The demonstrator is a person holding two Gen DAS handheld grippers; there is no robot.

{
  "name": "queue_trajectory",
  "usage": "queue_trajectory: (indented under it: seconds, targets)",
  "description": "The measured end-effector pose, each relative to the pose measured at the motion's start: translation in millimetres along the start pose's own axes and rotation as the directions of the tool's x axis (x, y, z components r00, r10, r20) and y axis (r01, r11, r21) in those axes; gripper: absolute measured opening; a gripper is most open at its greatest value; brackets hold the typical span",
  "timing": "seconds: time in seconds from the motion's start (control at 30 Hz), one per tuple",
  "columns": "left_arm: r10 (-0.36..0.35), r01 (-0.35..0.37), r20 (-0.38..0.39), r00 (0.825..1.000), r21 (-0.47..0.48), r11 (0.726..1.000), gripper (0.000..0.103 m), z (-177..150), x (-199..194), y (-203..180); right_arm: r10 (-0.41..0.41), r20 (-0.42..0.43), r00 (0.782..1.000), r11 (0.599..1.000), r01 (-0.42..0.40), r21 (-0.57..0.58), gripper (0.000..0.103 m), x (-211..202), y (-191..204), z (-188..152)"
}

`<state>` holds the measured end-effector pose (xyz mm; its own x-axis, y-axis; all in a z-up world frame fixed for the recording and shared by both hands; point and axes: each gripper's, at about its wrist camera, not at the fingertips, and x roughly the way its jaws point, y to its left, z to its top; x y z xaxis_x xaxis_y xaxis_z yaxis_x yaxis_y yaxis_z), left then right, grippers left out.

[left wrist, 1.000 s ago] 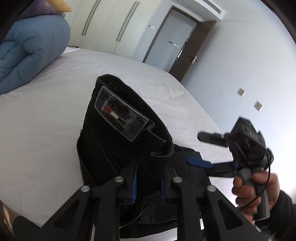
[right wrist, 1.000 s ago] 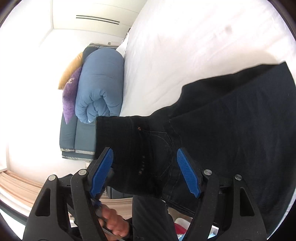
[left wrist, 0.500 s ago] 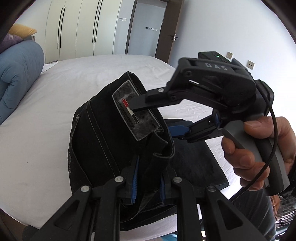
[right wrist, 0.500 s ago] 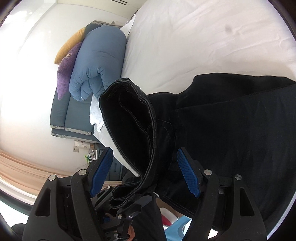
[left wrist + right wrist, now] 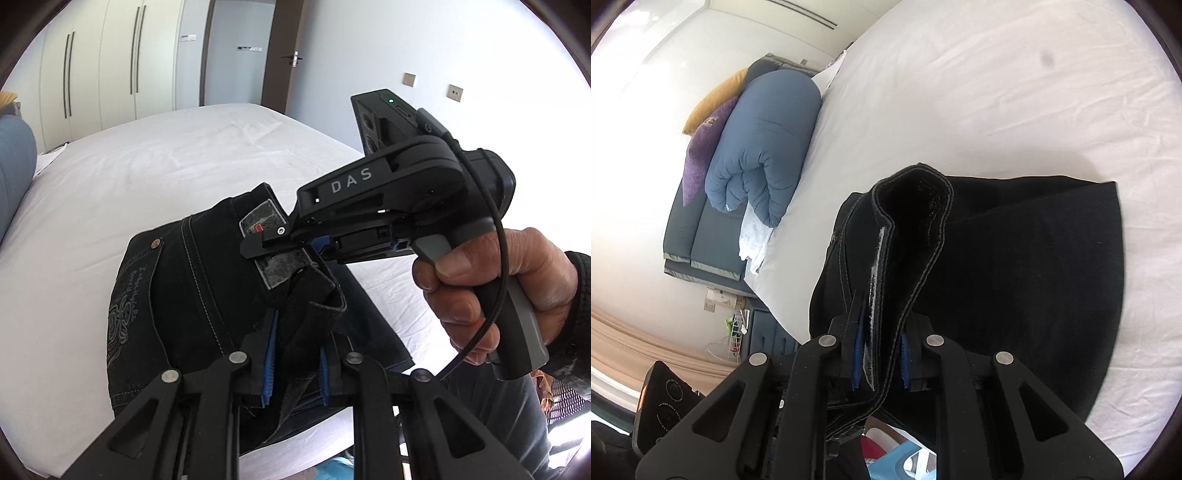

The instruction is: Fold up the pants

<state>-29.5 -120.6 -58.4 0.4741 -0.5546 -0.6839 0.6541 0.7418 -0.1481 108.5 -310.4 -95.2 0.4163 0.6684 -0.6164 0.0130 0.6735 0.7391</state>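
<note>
Left wrist view: the left gripper (image 5: 295, 363), black with blue pads, sits at the bottom middle of the frame. Its jaws are nearly together and pinch a bunched fold of the black denim pants (image 5: 177, 295). The pants rise up from the gripper in the middle of the frame, with a grey patch label (image 5: 271, 254) on the waistband and pale stitching on a back pocket at the left. The rest of the pants lies on the bed with the white sheet (image 5: 147, 162).

At the right of the frame, a bare hand (image 5: 491, 291) holds the grey handle of the right gripper (image 5: 291, 240). It reaches across to the waistband, and its tip lies over the patch label.

Right wrist view: the right gripper (image 5: 879, 354) is at the bottom middle. Its jaws are narrow and clamp the thick waistband edge of the pants (image 5: 1015, 266), which stands up as a dark loop. The wide dark cloth spreads over the bed (image 5: 960, 92) at the right. A rolled blue quilt (image 5: 764, 144) lies at the upper left, with a purple pillow (image 5: 701, 155) and a yellow pillow (image 5: 713, 99) beside it.
</note>
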Motion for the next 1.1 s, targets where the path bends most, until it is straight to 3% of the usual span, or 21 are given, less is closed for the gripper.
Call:
queue_trajectory:
  seconds: [0.23,0.57,0.83,0.9,0.93,1.0,1.03,1.07,1.1]
  targets:
    - [-0.055,0.057,-0.063,0.997,0.040,0.998,0.019,13.3,42.4,-35.4,-0.023,0.040,0.999,0.997,0.020,0.068,0.013,-29.6,-61.7,0.0]
    - [-0.052,0.063,-0.132,0.990,0.079,0.995,0.019,13.6,80.7,-67.4,-0.048,0.049,0.998,0.995,0.044,0.087,0.013,-38.2,-124.4,-6.3]
    - [-0.065,0.076,-0.149,0.987,0.074,0.994,0.020,4.3,101.5,-54.0,-0.051,0.083,0.995,0.993,0.042,0.110,0.013,-35.8,-145.5,-27.1]
    - [-0.084,0.094,-0.140,0.987,0.068,0.993,0.025,2.4,105.3,-53.6,-0.026,0.110,0.994,0.990,0.011,0.139,0.013,-36.2,-155.7,-33.3]
    - [-0.093,0.104,-0.138,0.986,0.070,0.992,0.033,0.3,108.3,-54.6,-0.011,0.125,0.992,0.988,-0.009,0.154,0.013,-36.0,-160.7,-35.9]
    - [-0.126,0.136,-0.122,0.984,0.076,0.988,0.053,-2.2,111.2,-55.9,0.009,0.138,0.990,0.986,-0.032,0.163,0.015,-36.3,-167.0,-39.4]
    - [-0.151,0.161,-0.120,0.981,0.074,0.984,0.072,-2.4,111.4,-56.5,0.015,0.136,0.991,0.985,-0.038,0.169,0.016,-37.3,-168.5,-39.8]
    - [-0.165,0.173,-0.119,0.979,0.065,0.983,0.083,-2.6,111.1,-56.1,0.014,0.130,0.991,0.983,-0.037,0.179,0.018,-38.4,-169.3,-39.3]
    - [-0.167,0.174,-0.113,0.979,0.053,0.983,0.085,-2.6,109.3,-54.1,0.011,0.123,0.992,0.981,-0.035,0.190,0.022,-40.8,-170.2,-38.7]
